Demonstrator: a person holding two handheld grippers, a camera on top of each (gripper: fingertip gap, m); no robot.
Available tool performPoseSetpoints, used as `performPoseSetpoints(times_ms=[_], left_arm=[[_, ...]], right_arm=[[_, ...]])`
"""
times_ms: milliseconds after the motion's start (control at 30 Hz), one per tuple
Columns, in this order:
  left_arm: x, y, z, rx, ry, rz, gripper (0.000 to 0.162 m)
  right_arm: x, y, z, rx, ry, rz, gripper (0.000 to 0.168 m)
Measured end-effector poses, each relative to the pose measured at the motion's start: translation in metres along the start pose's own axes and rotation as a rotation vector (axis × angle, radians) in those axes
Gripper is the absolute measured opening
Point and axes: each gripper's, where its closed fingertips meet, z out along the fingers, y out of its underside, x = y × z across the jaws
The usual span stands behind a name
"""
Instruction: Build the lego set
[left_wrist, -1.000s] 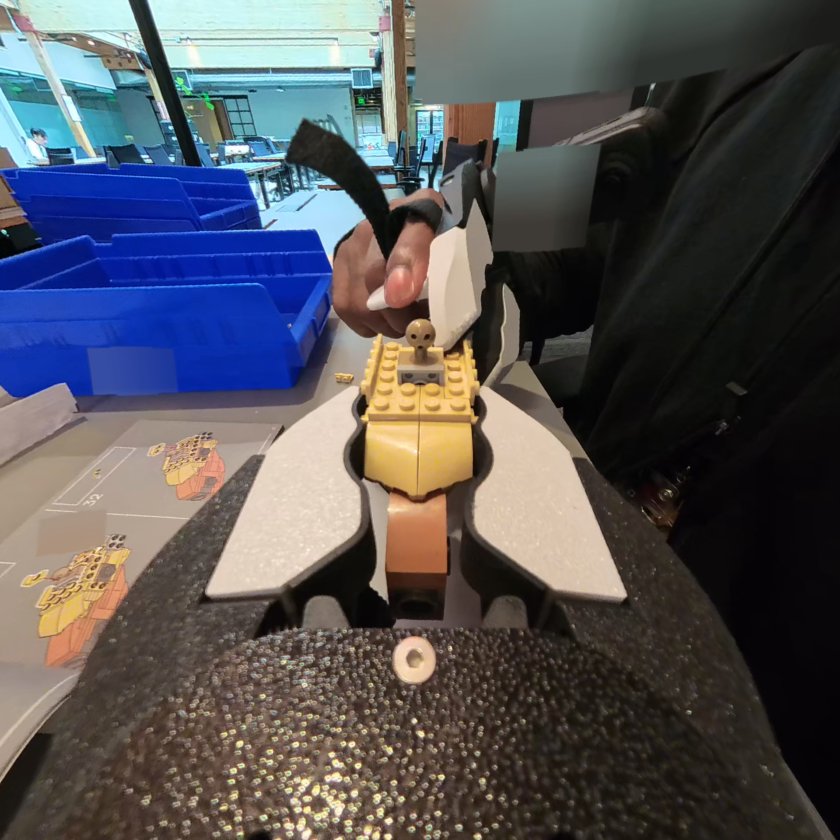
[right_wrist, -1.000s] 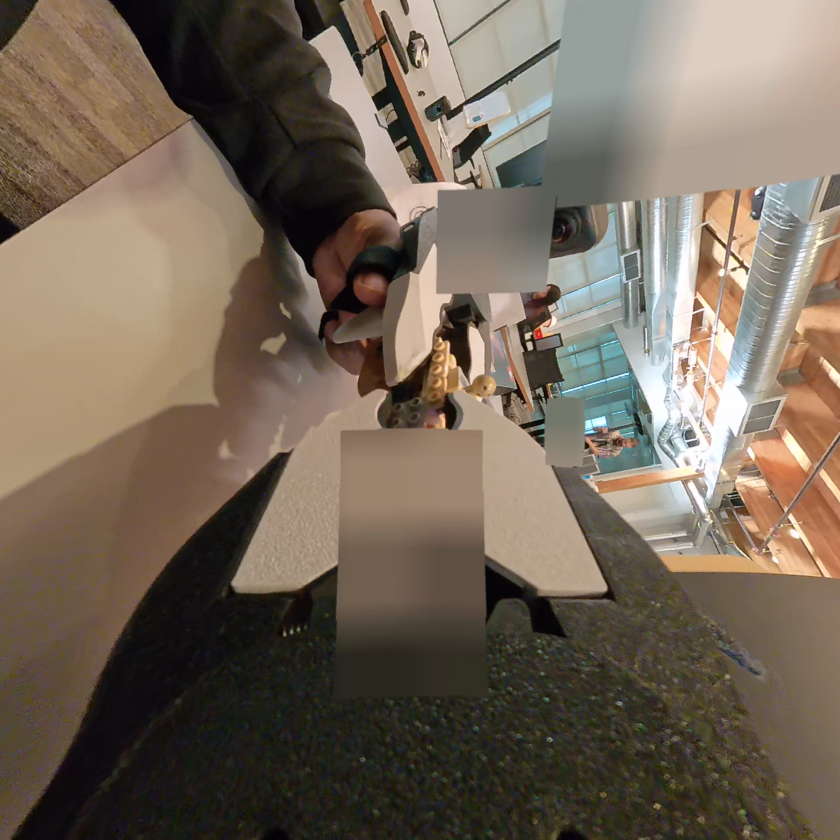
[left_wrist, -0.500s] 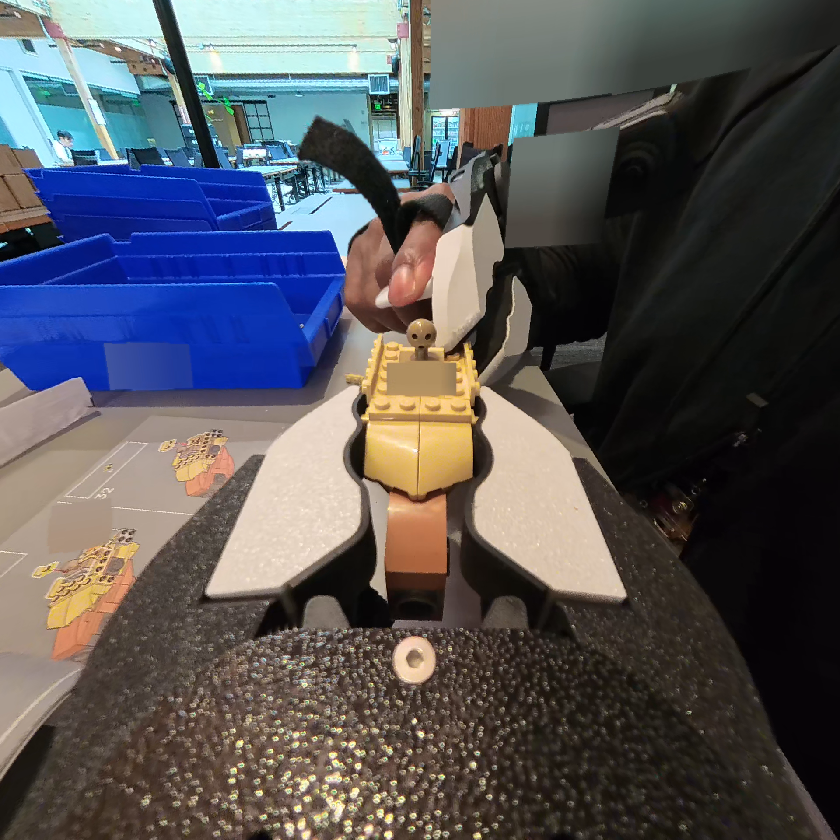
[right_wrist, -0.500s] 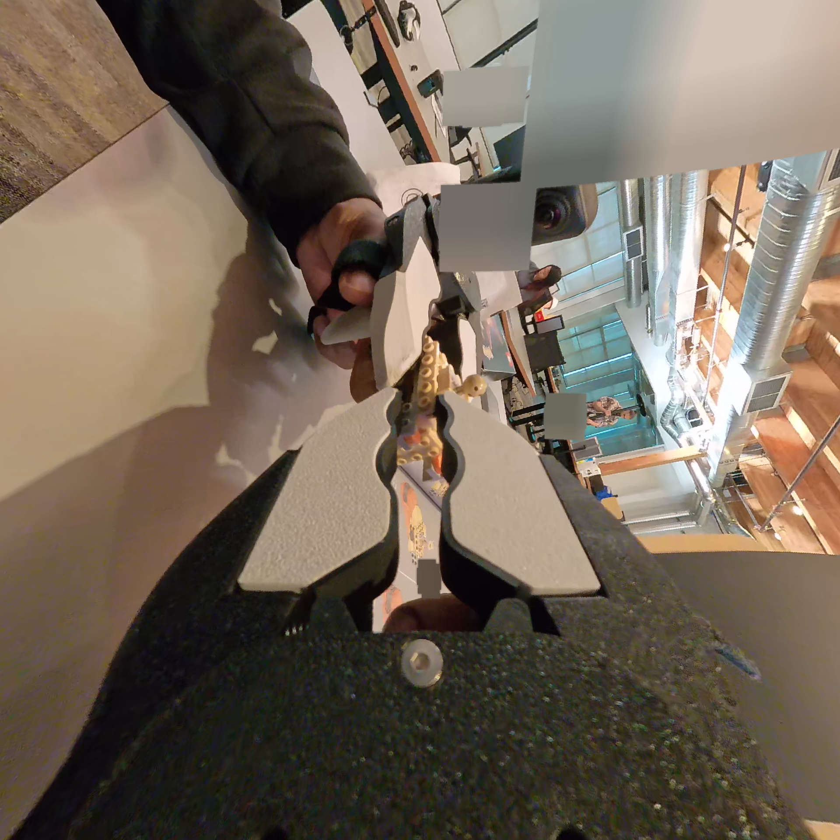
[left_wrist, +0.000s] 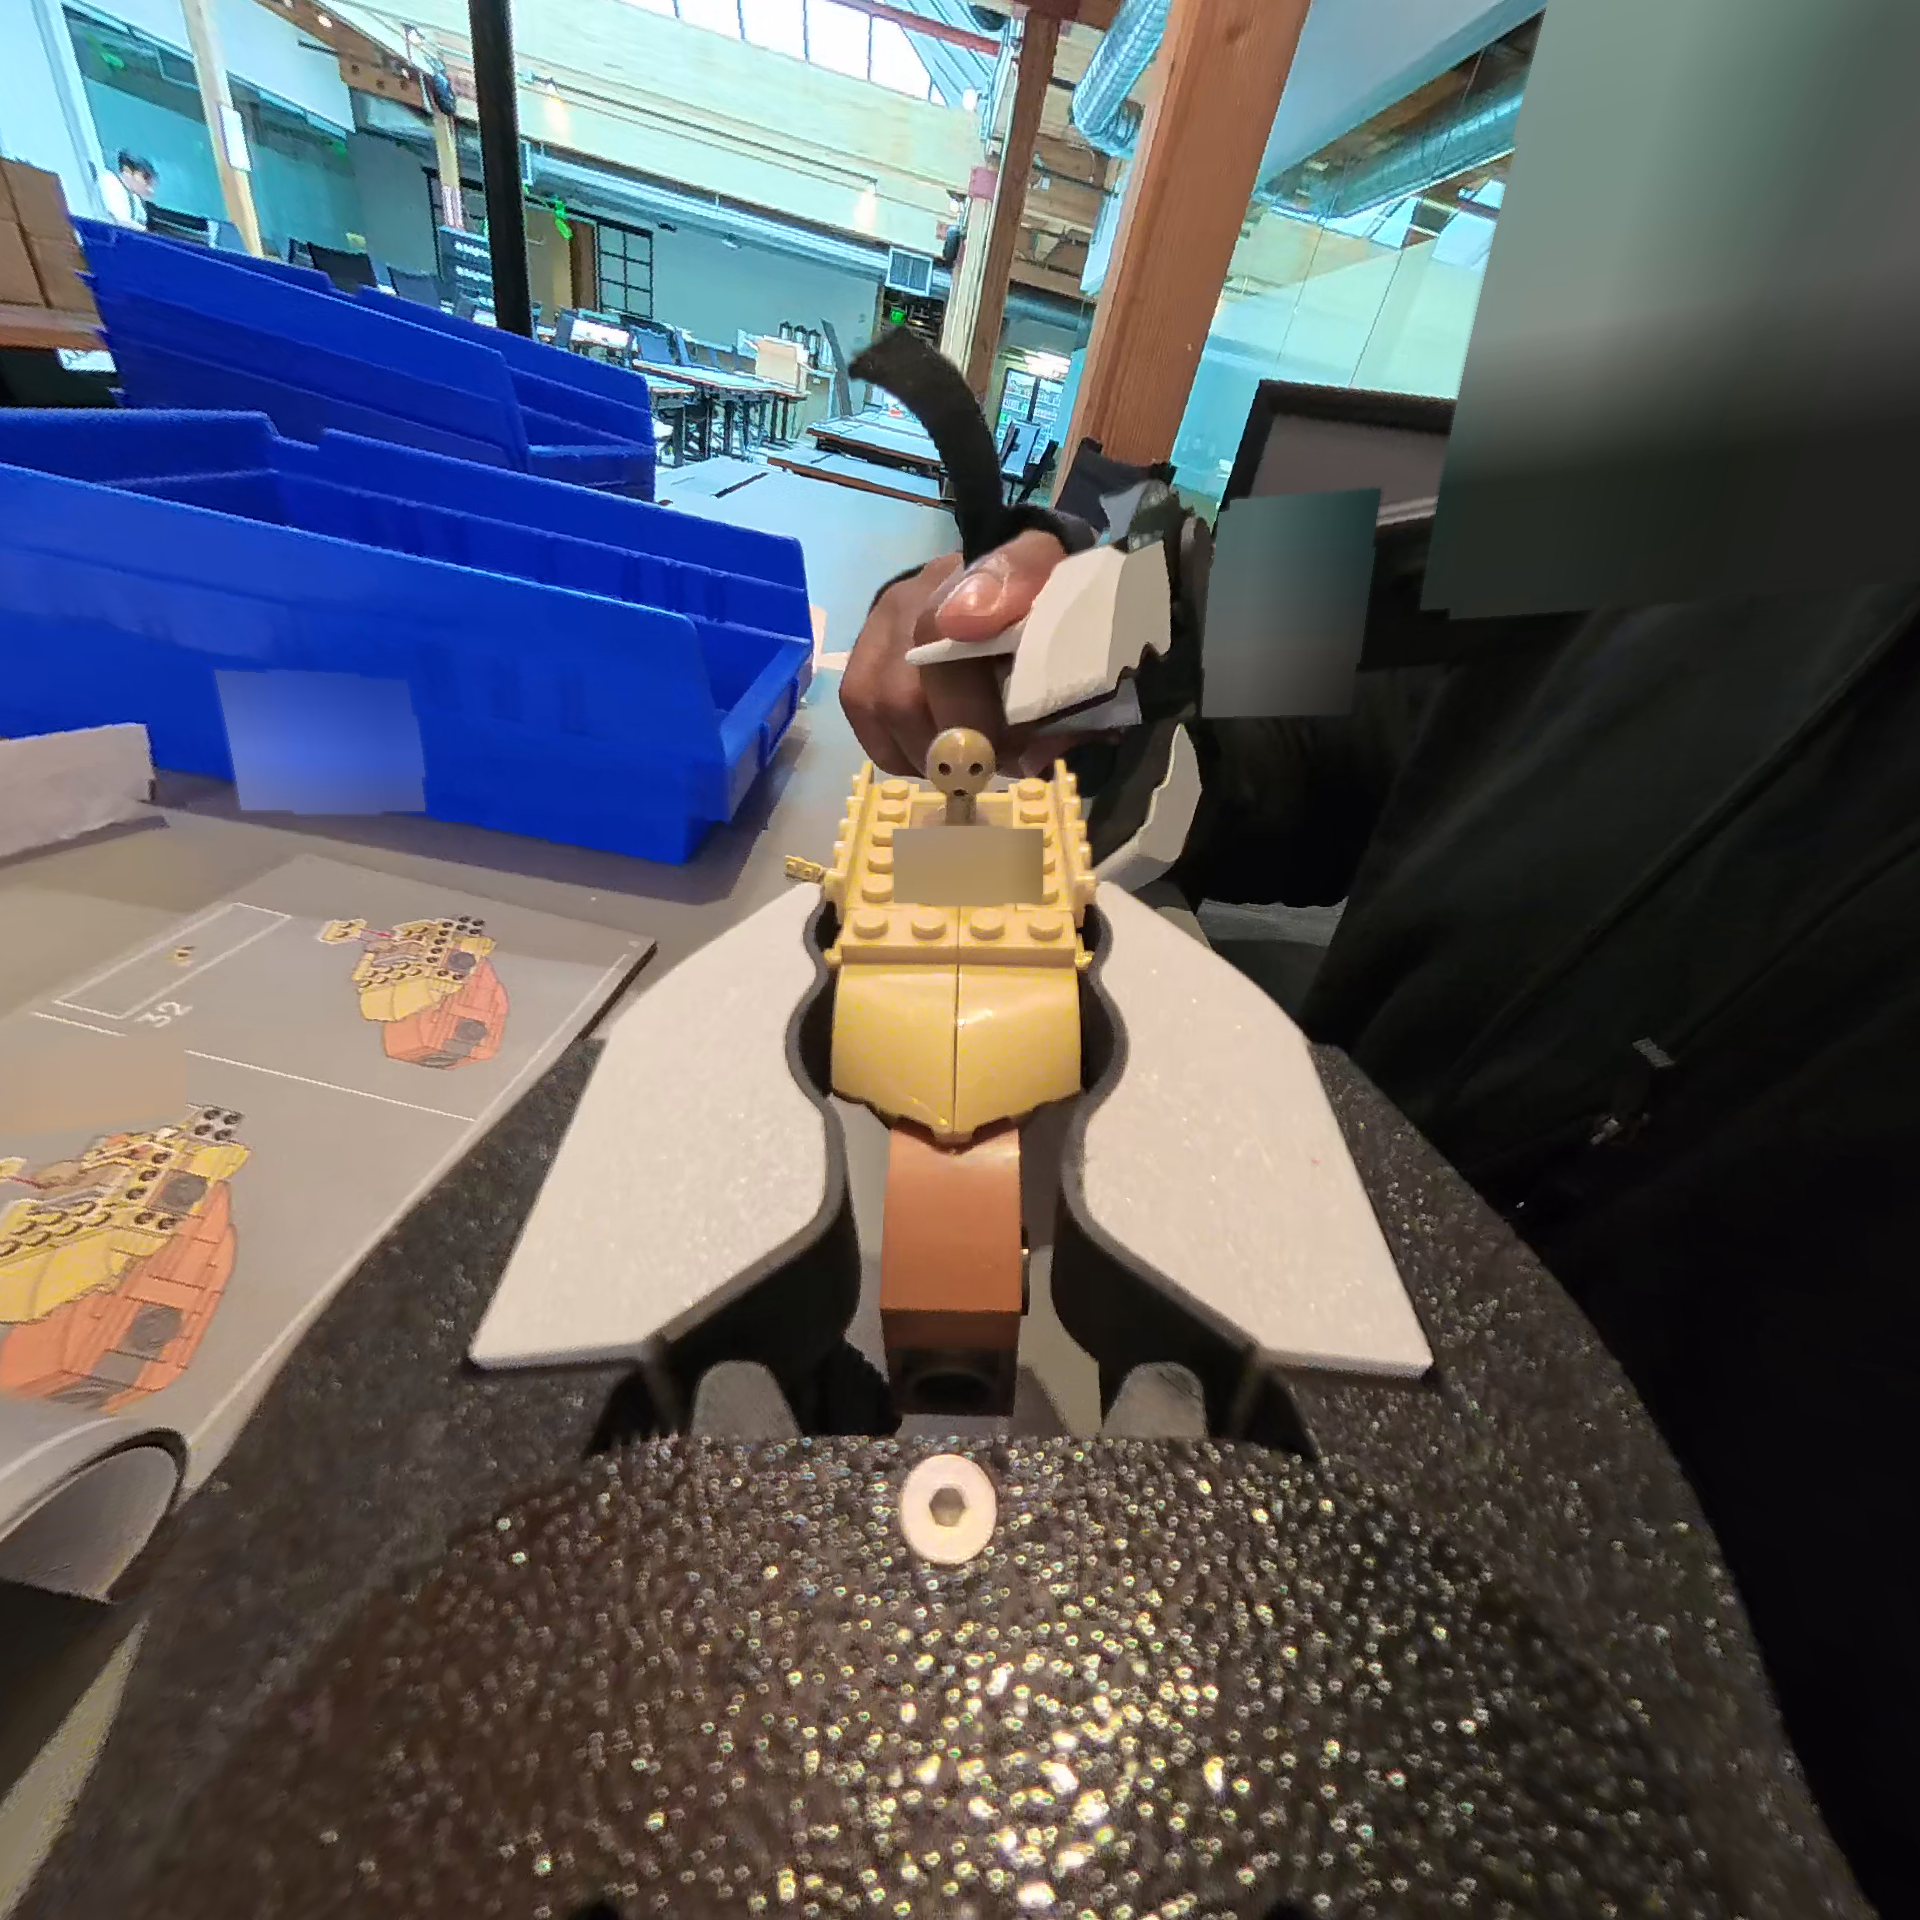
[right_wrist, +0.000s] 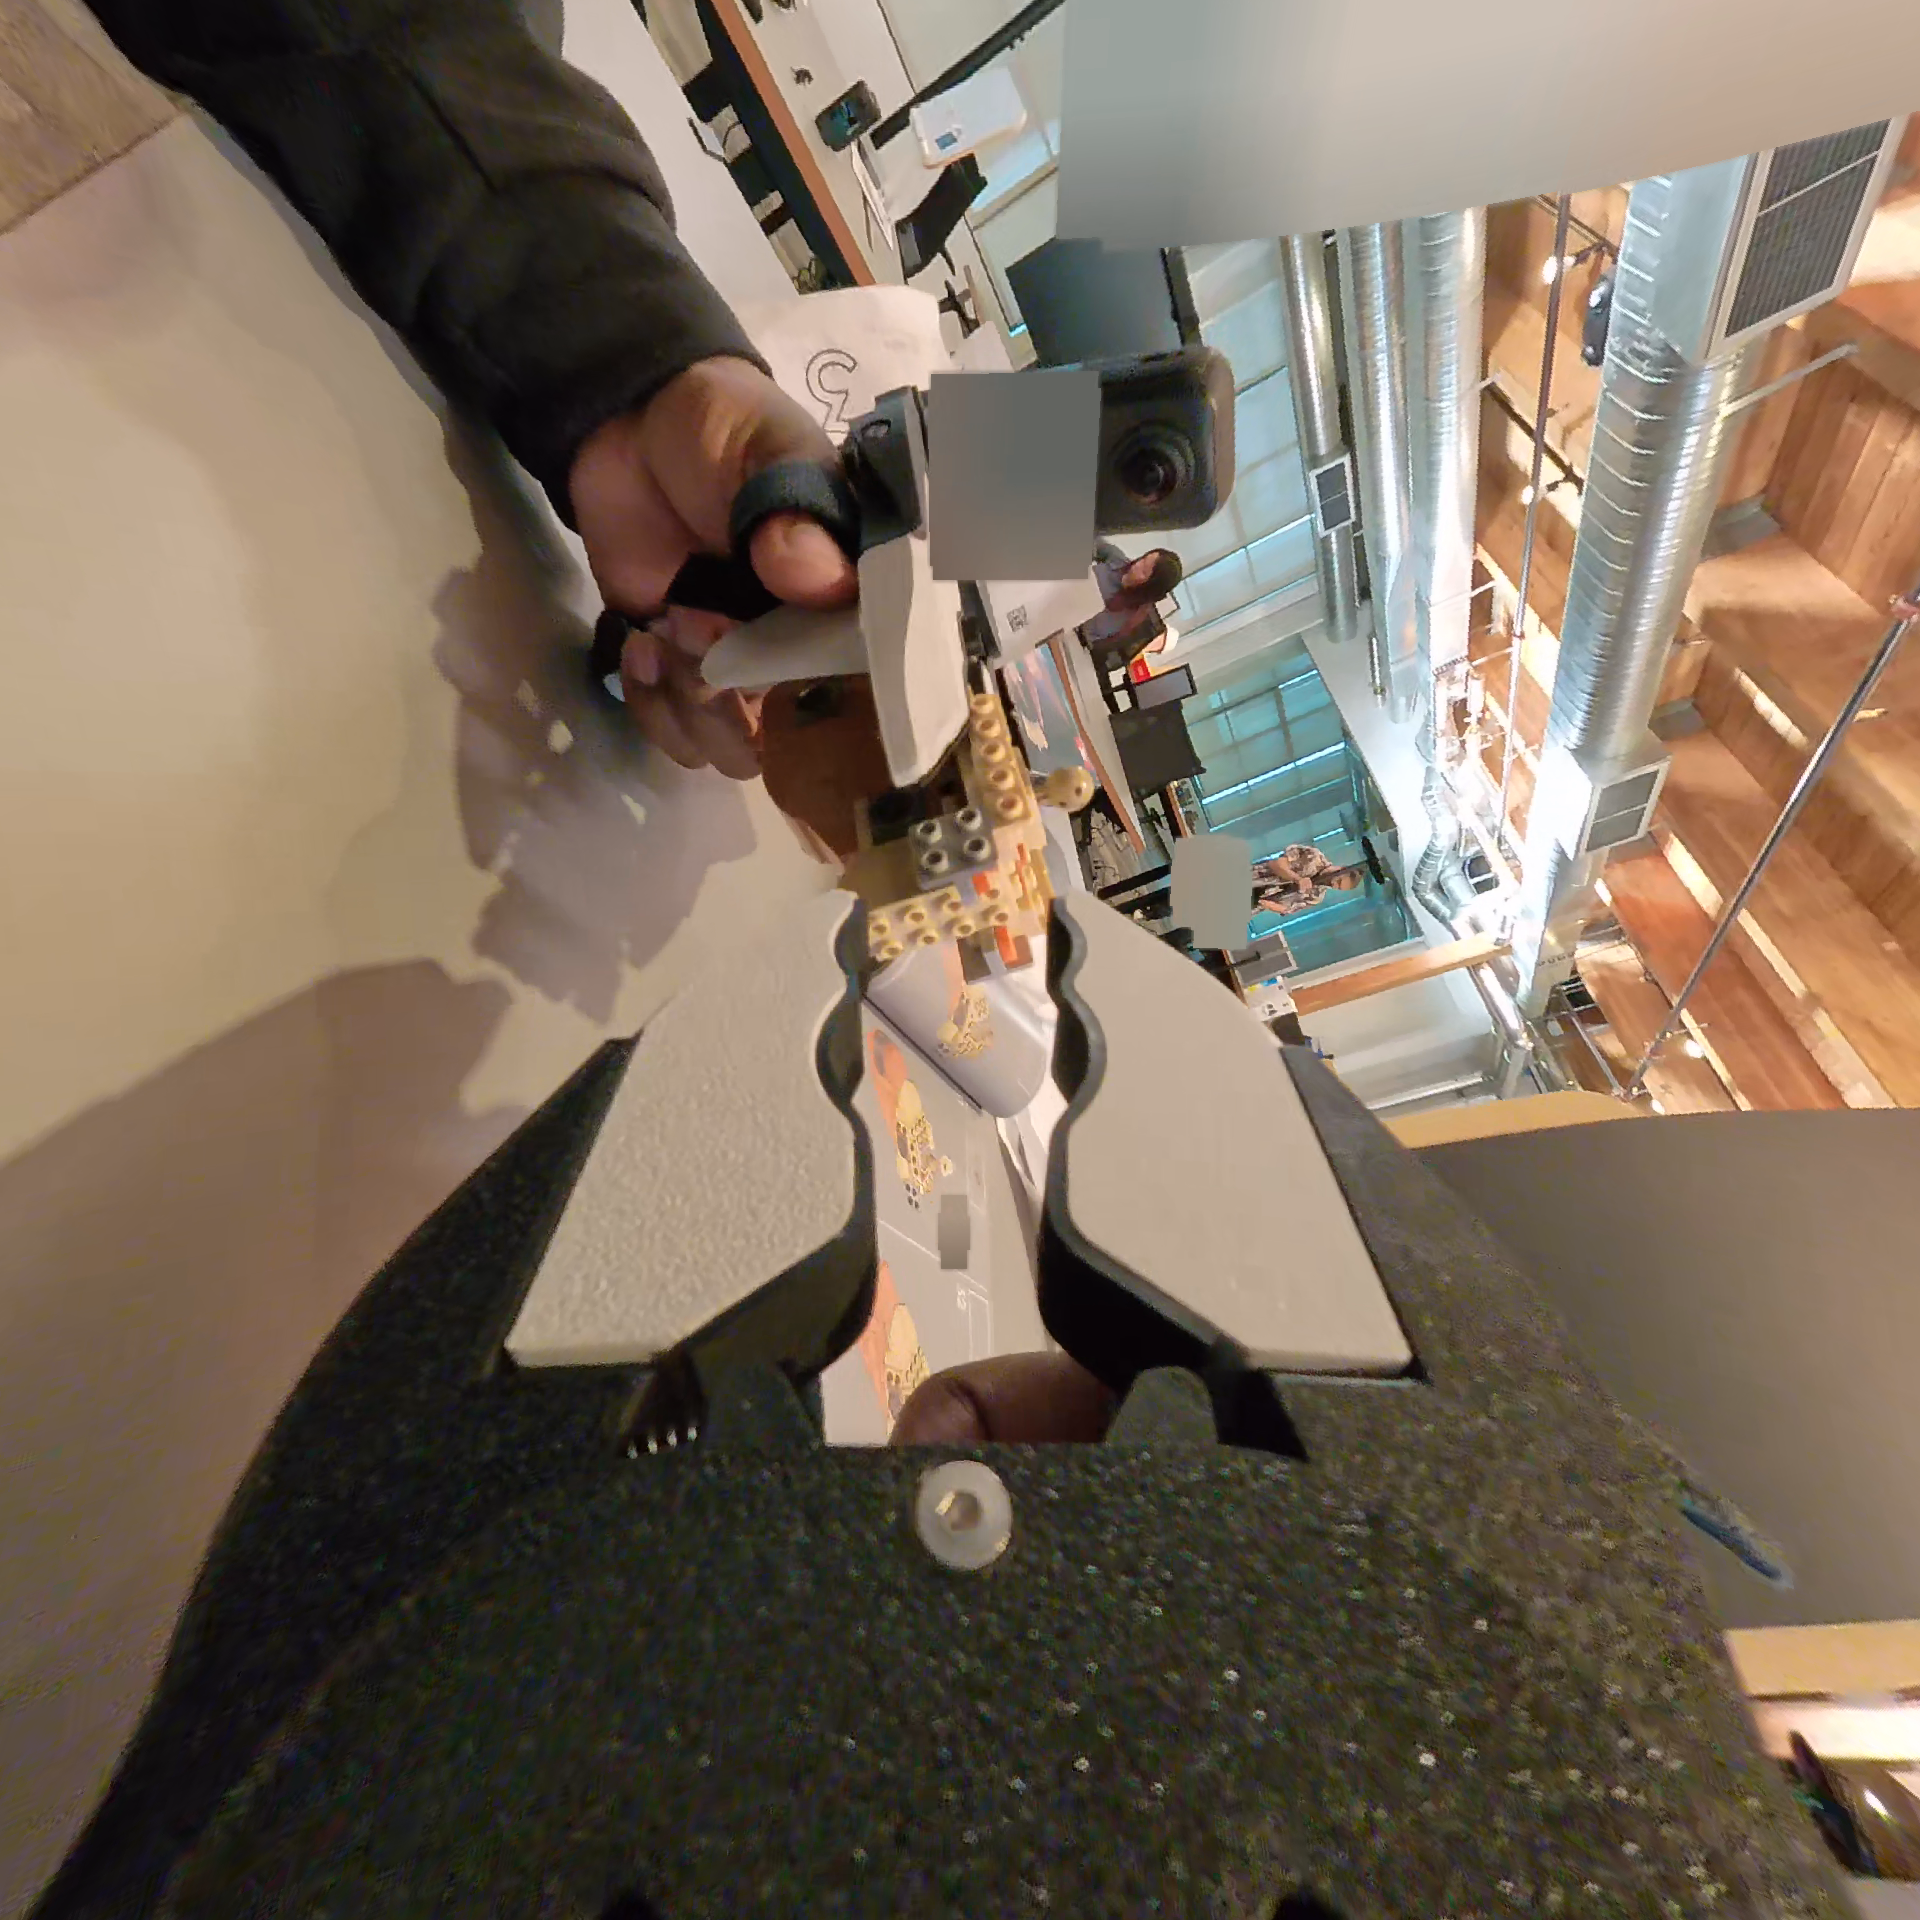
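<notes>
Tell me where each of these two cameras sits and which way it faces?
Left wrist view: sits on the left gripper, looking along its fingers shut on the lego model; the right hand shows beyond.
Right wrist view: sits on the open right gripper, rolled sideways, facing the left hand.
Shared: model, instruction booklet.

Lego model (left_wrist: 956, 997) sitting between the left claw's (left_wrist: 956, 925) fingers, above the bench (left_wrist: 623, 883). Instruction booklet (left_wrist: 312, 1060) lying on the bench, left of the model. Bins (left_wrist: 416, 644) standing behind the booklet. Right claw (right_wrist: 951, 925) facing the model's far end, fingers apart.
</notes>
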Motion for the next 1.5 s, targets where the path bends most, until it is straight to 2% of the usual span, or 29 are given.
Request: performPoseSetpoints(times_ms=[100, 200, 300, 433, 600, 800, 1067, 1167, 1333, 1500], left_arm=[[-0.001, 0.000, -0.001, -0.002, -0.003, -0.004, 0.042], [-0.004, 0.004, -0.003, -0.034, -0.033, 0.020, 0.042], [-0.011, 0.013, -0.003, -0.109, -0.088, 0.056, 0.042], [-0.021, 0.034, 0.000, -0.268, -0.157, 0.078, 0.042], [-0.025, 0.060, 0.007, -0.445, -0.190, 0.102, 0.043], [-0.026, 0.079, 0.012, -0.574, -0.204, 0.145, 0.043], [-0.023, 0.086, 0.008, -0.616, -0.164, 0.100, 0.043], [-0.022, 0.086, 0.007, -0.616, -0.155, 0.093, 0.043], [-0.021, 0.086, 0.004, -0.617, -0.150, 0.096, 0.043], [-0.020, 0.087, 0.001, -0.618, -0.151, 0.102, 0.043]], right_arm=[[0.001, 0.010, -0.002, -0.051, 0.015, -0.010, 0.032], [0.007, 0.032, -0.017, -0.150, 0.047, 0.073, 0.030], [0.008, 0.064, -0.047, -0.283, 0.057, 0.239, 0.026], [-0.015, 0.109, -0.099, -0.468, -0.039, 0.462, 0.023], [-0.038, 0.140, -0.140, -0.617, -0.130, 0.566, 0.022], [-0.047, 0.155, -0.127, -0.642, -0.200, 0.581, 0.022], [-0.055, 0.163, -0.116, -0.675, -0.302, 0.616, 0.019], [-0.060, 0.158, -0.115, -0.695, -0.334, 0.658, 0.014], [-0.069, 0.139, -0.110, -0.674, -0.398, 0.679, 0.017], [-0.059, 0.154, -0.116, -0.718, -0.348, 0.631, 0.023]])
